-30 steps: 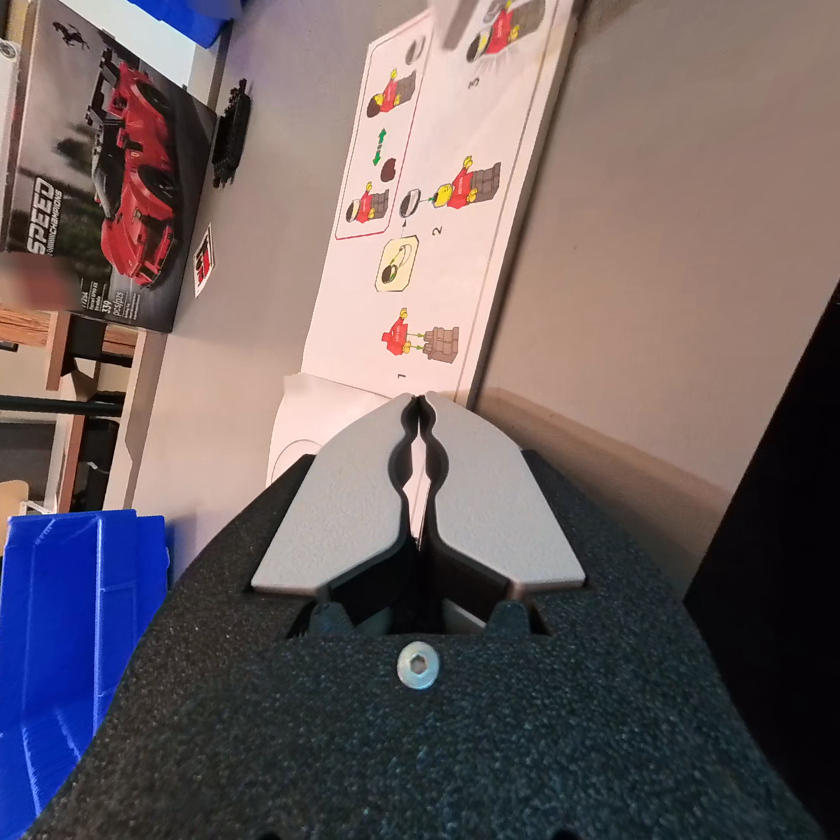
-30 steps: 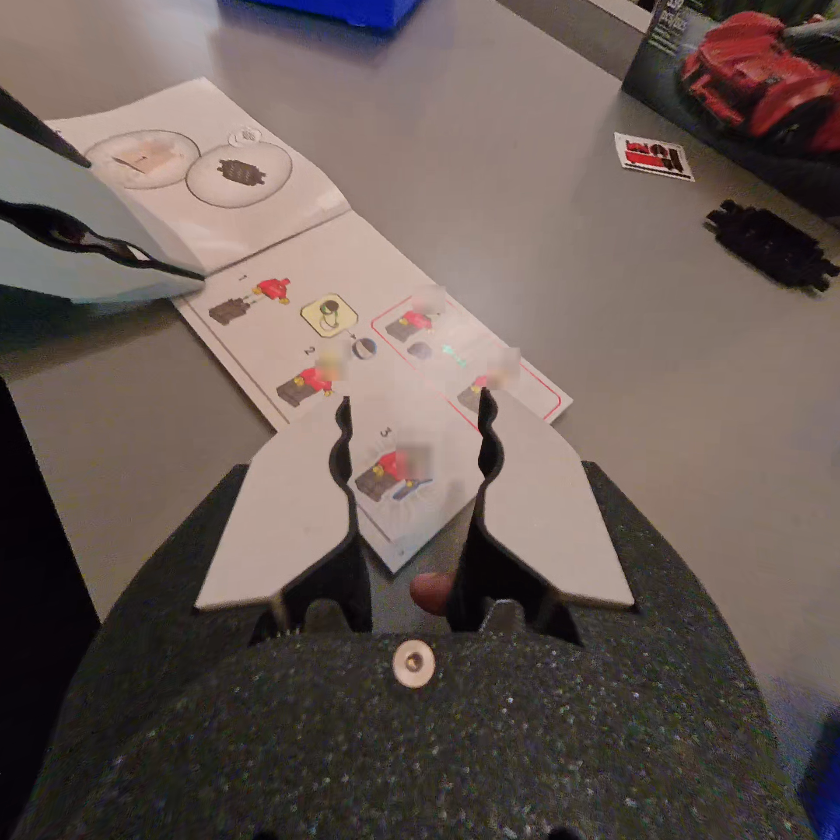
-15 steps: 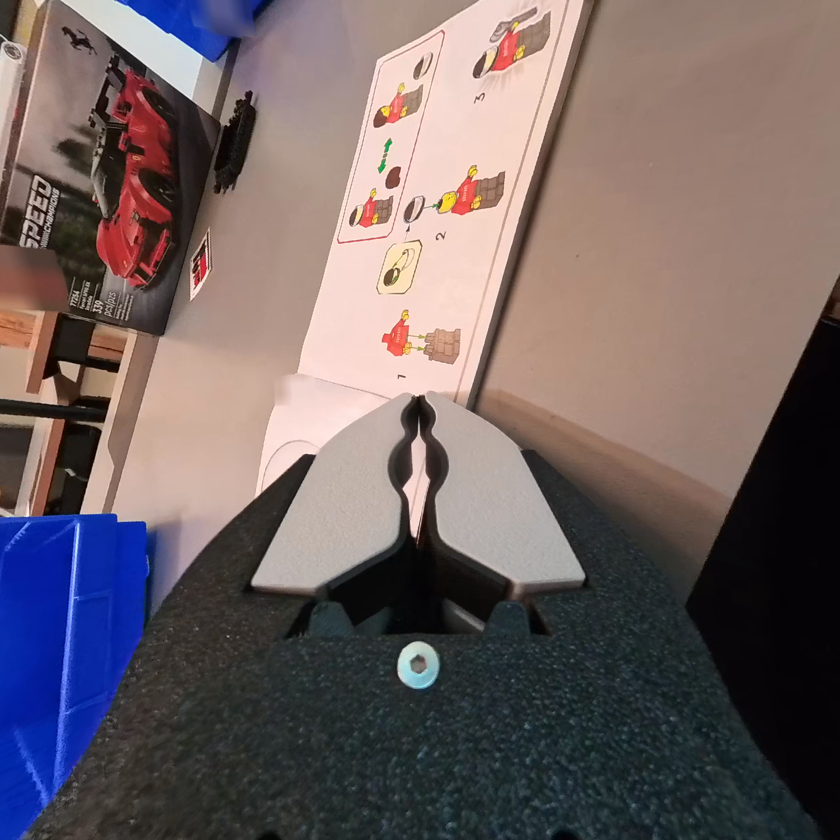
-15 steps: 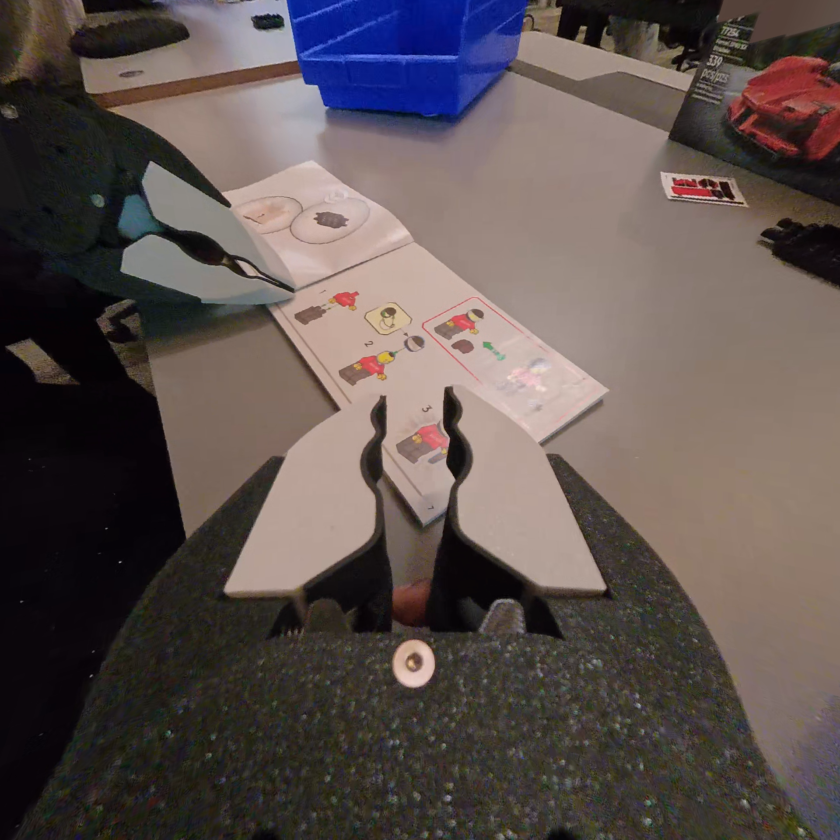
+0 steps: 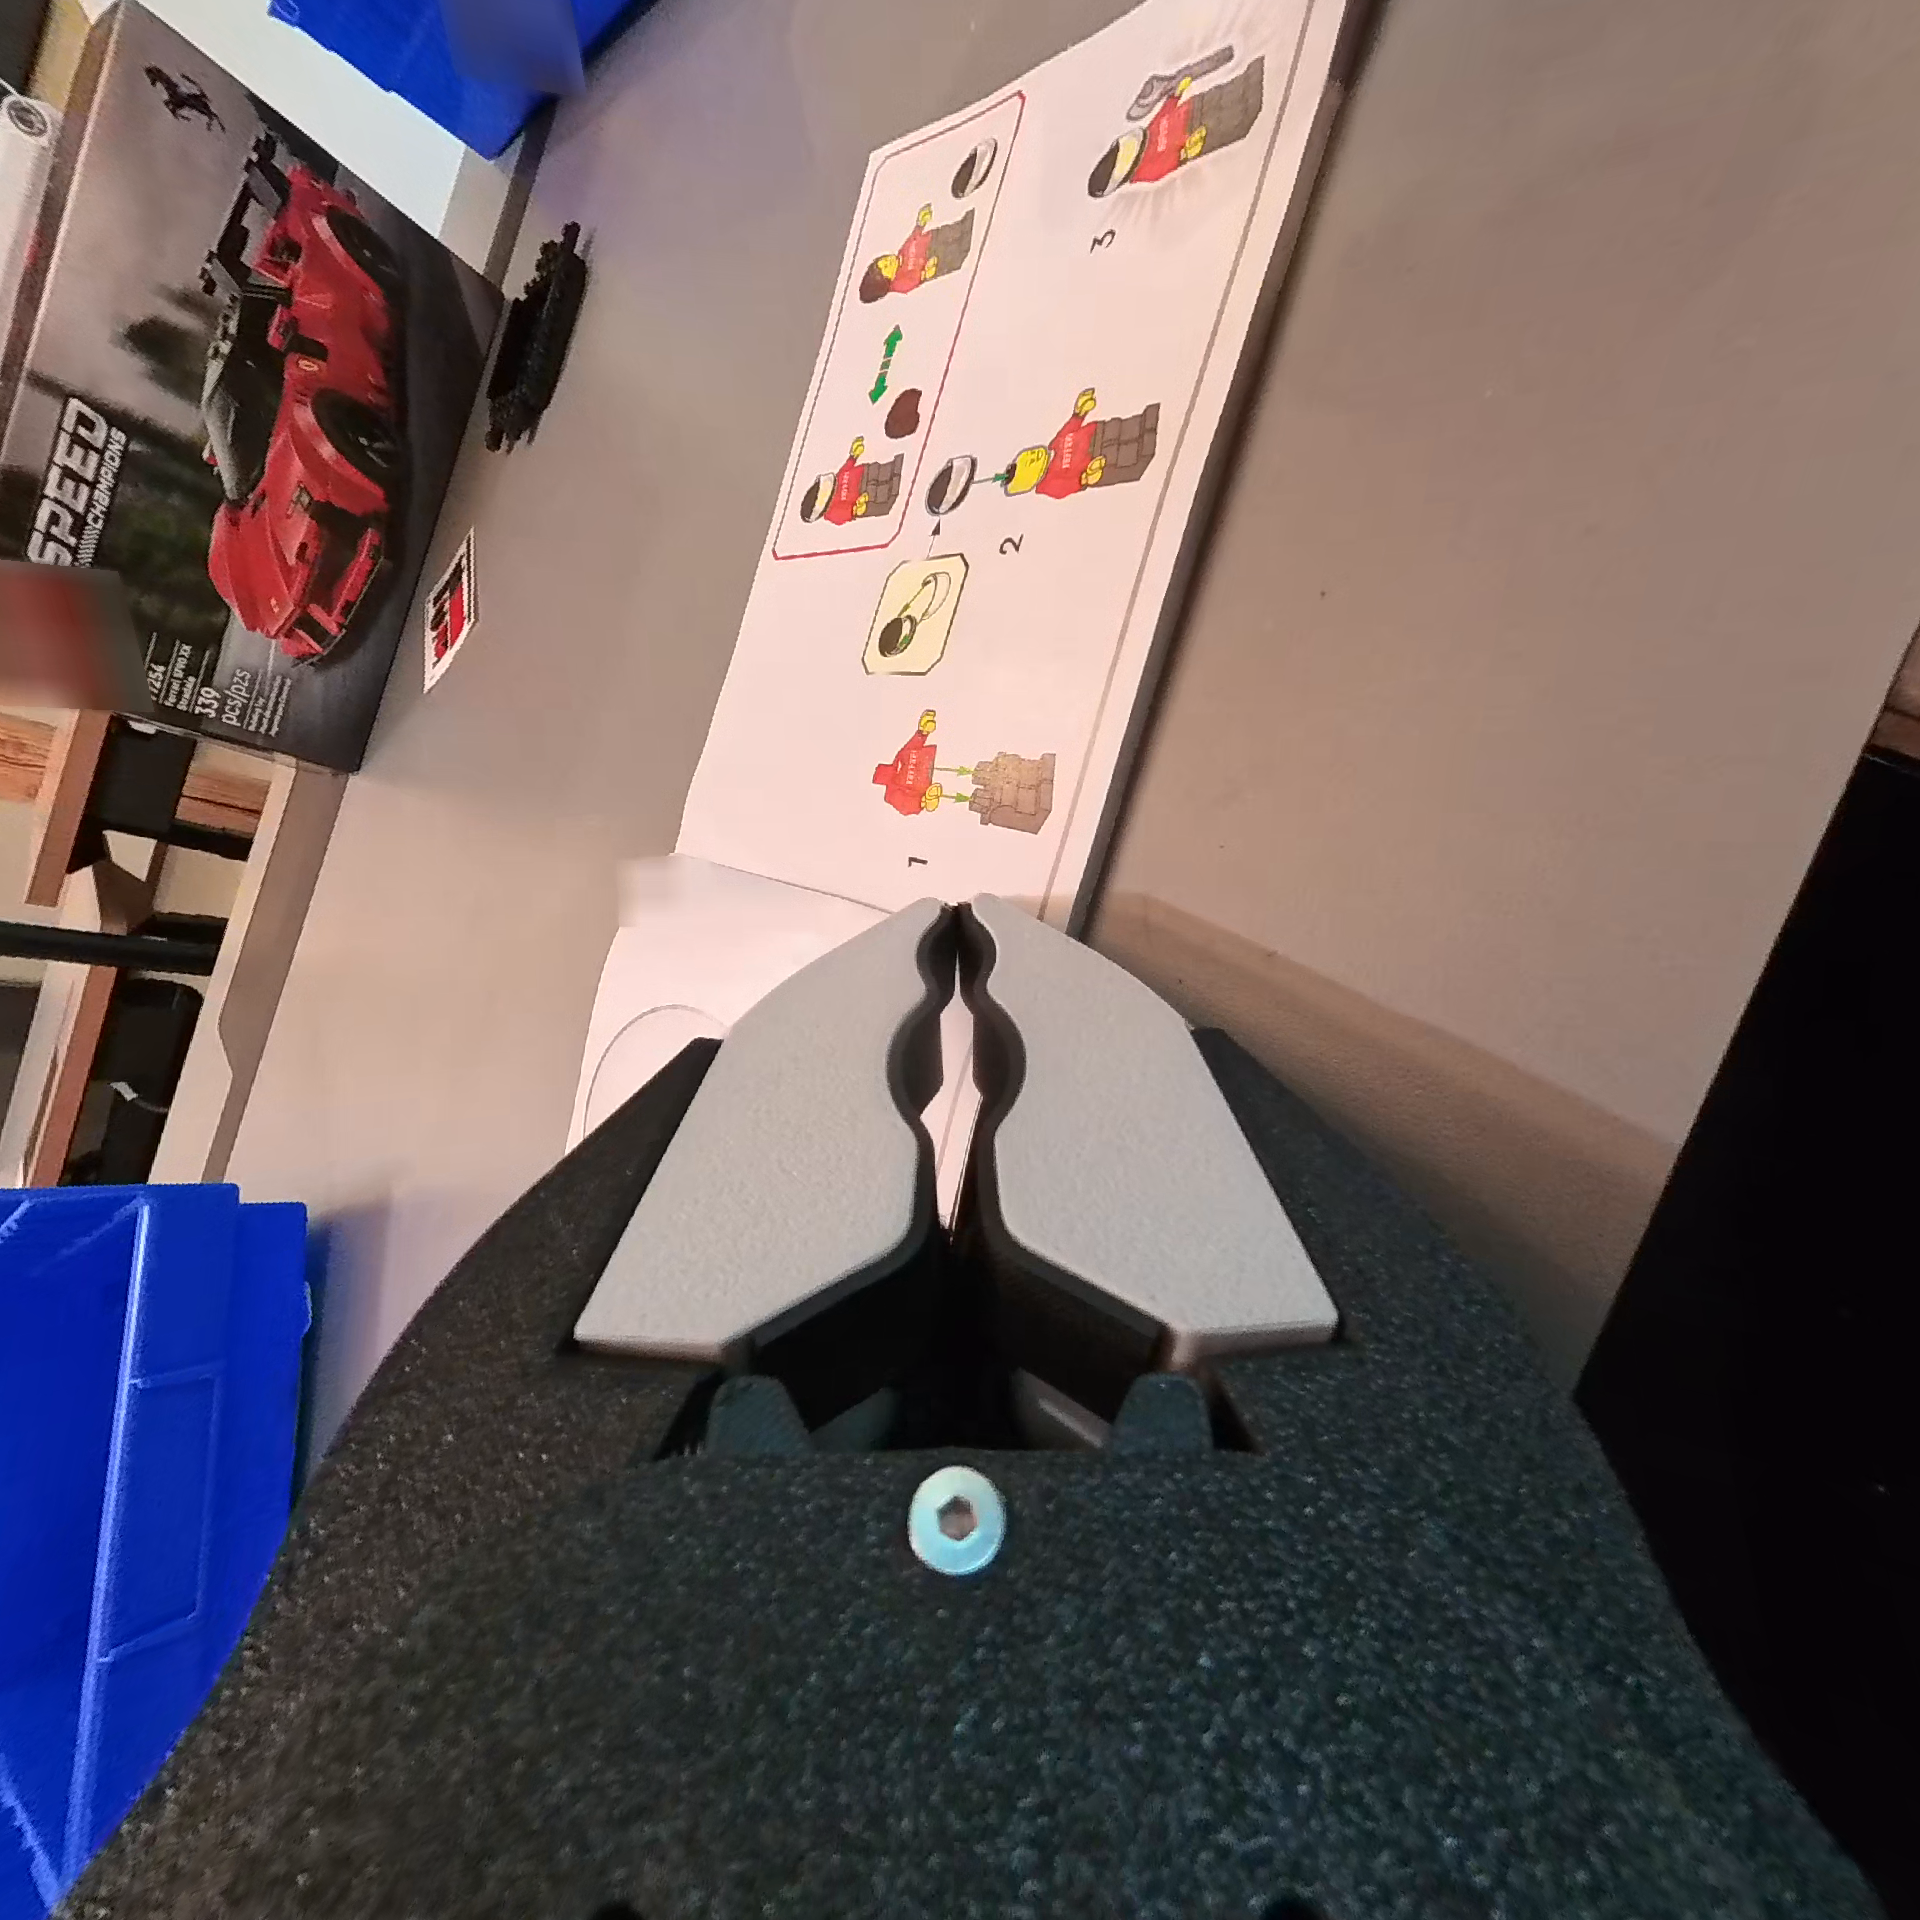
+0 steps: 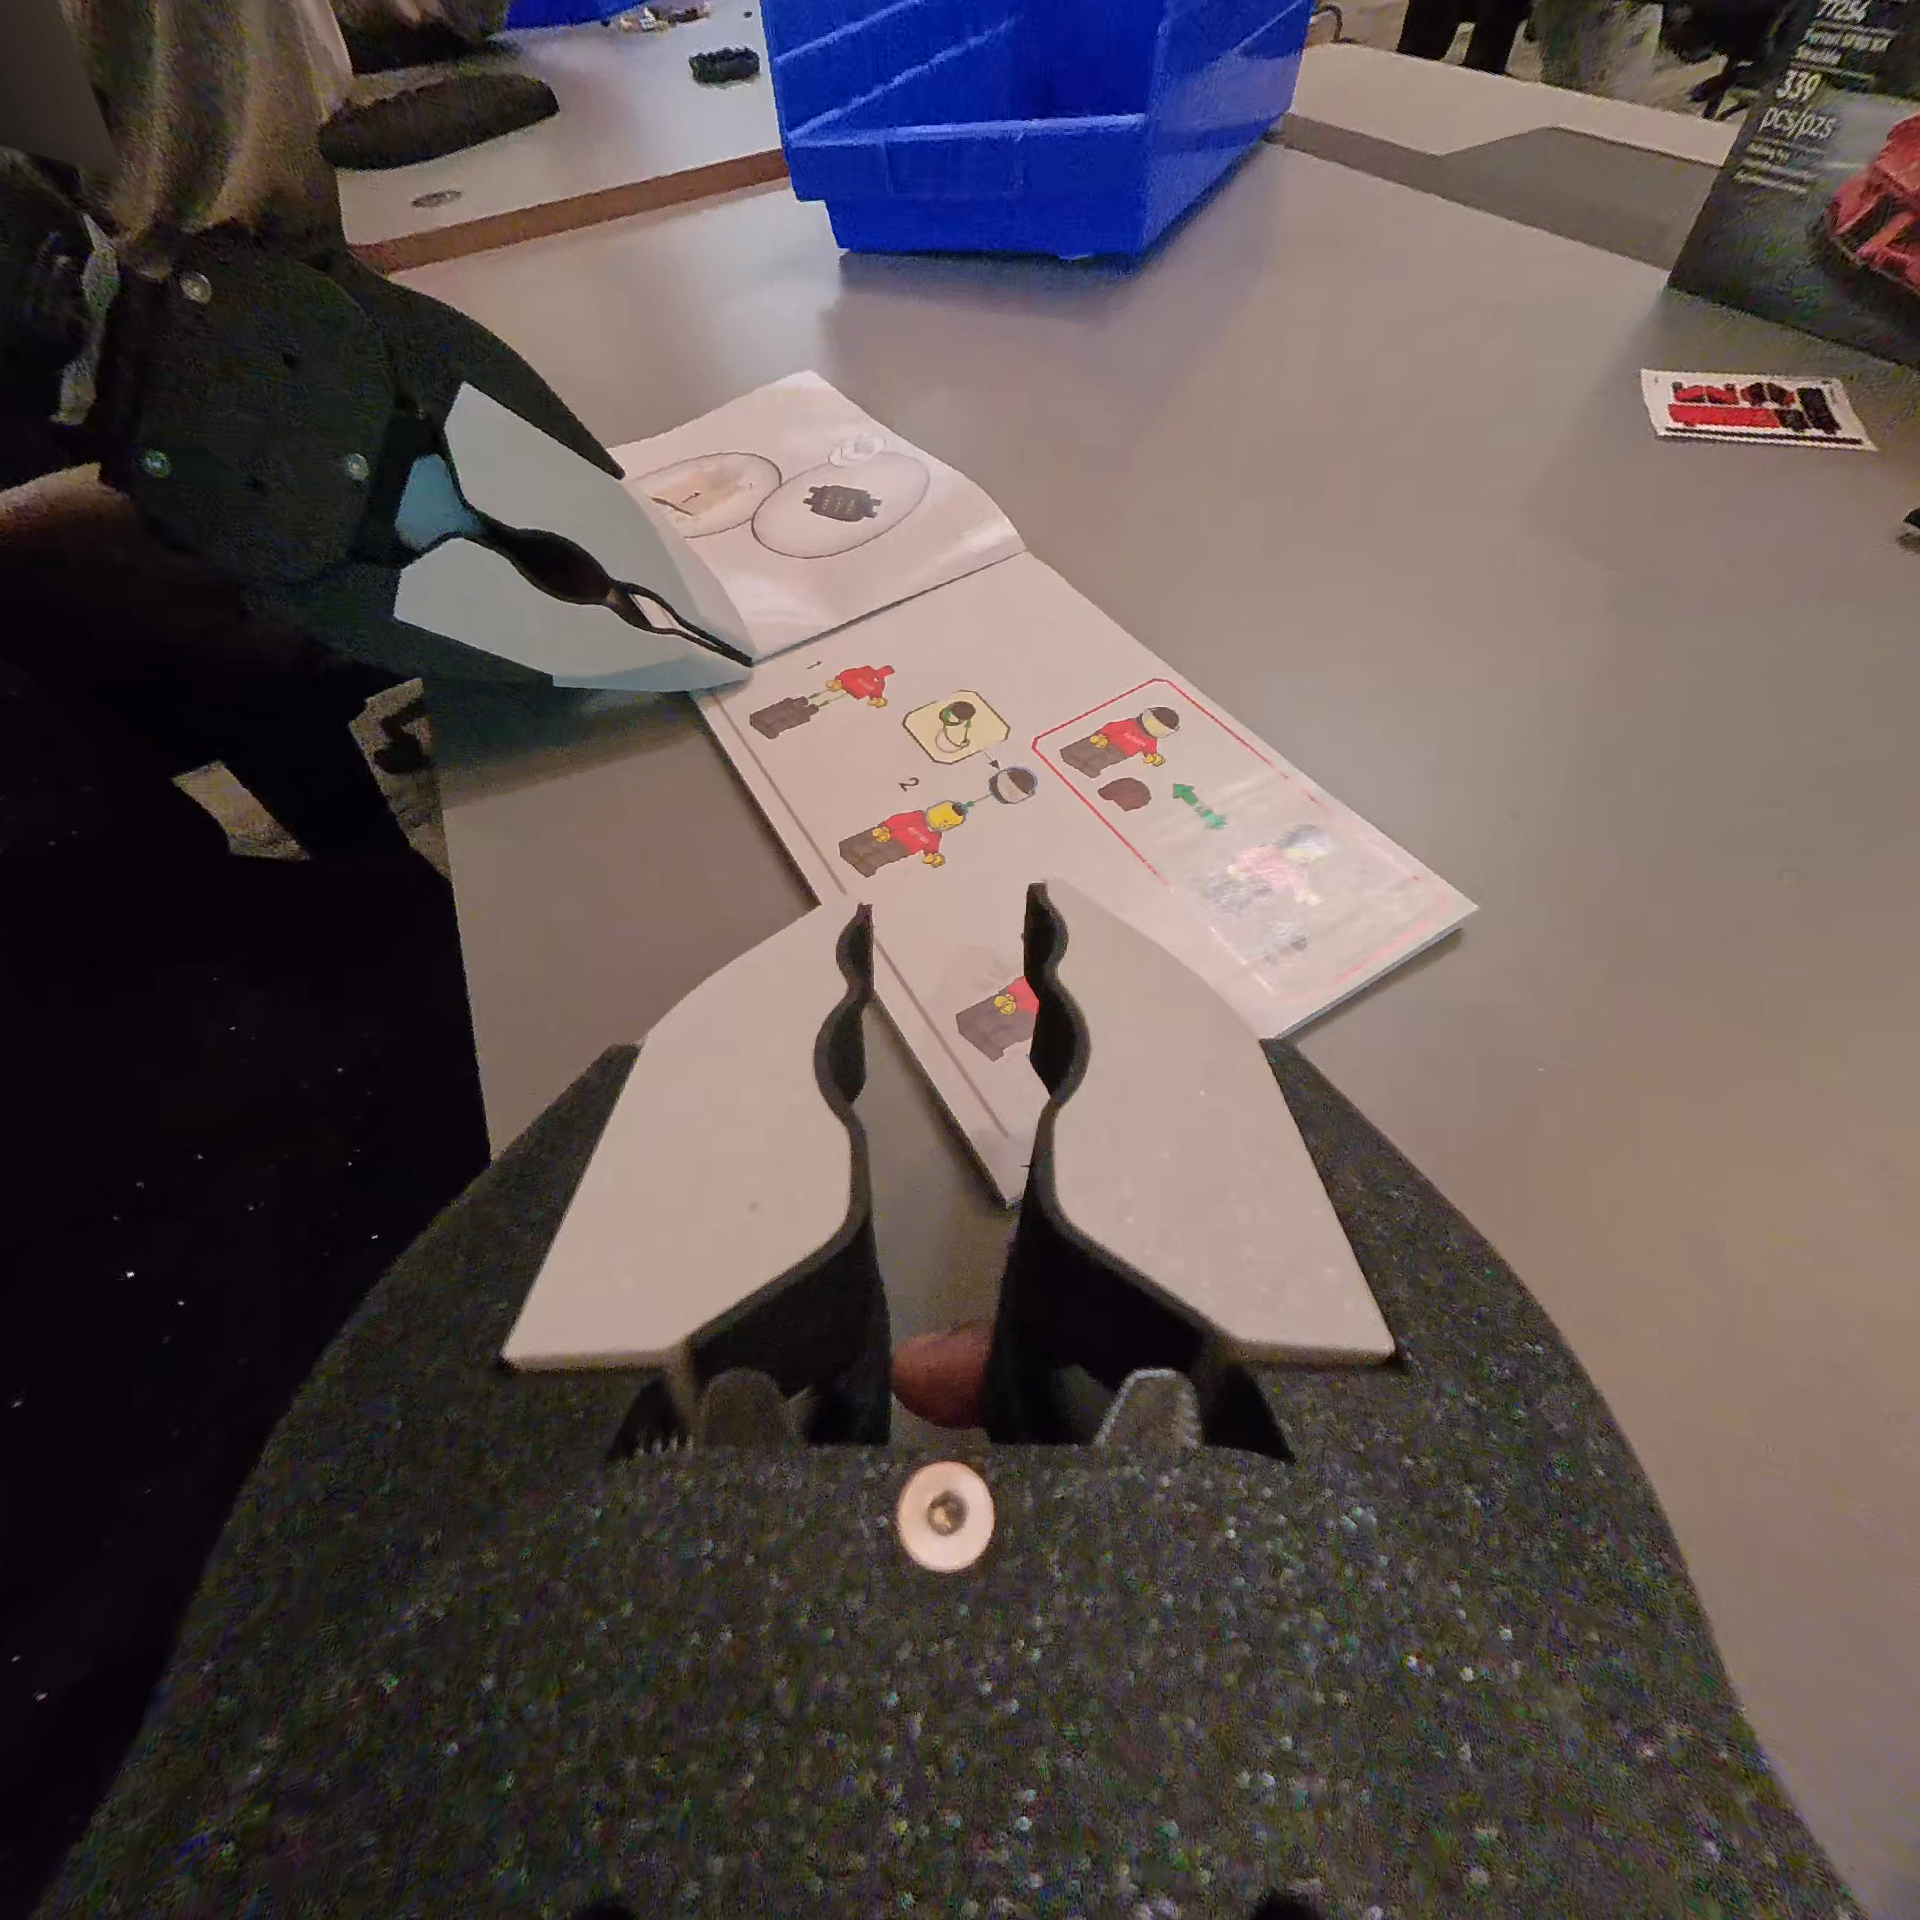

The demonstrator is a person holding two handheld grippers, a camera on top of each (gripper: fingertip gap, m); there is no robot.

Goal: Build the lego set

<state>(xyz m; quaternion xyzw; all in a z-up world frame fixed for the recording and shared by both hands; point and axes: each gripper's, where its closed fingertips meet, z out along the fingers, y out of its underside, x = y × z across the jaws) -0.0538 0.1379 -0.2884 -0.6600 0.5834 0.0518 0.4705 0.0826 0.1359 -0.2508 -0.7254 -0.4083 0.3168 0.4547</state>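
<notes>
Only the right wrist view shows the blue bin's (image 6: 997, 156) front.

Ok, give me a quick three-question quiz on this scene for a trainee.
1. True or false: the right gripper has its jaws shut tight.
2. What colour is the bin beyond the open instruction booklet on the table? A red, B blue, C green.
3. Which gripper's tips sit at the booklet's fold?

Key:
1. False. They stand apart over the booklet's near corner, with nothing between them.
2. B.
3. The left gripper, with its jaws shut.
</notes>
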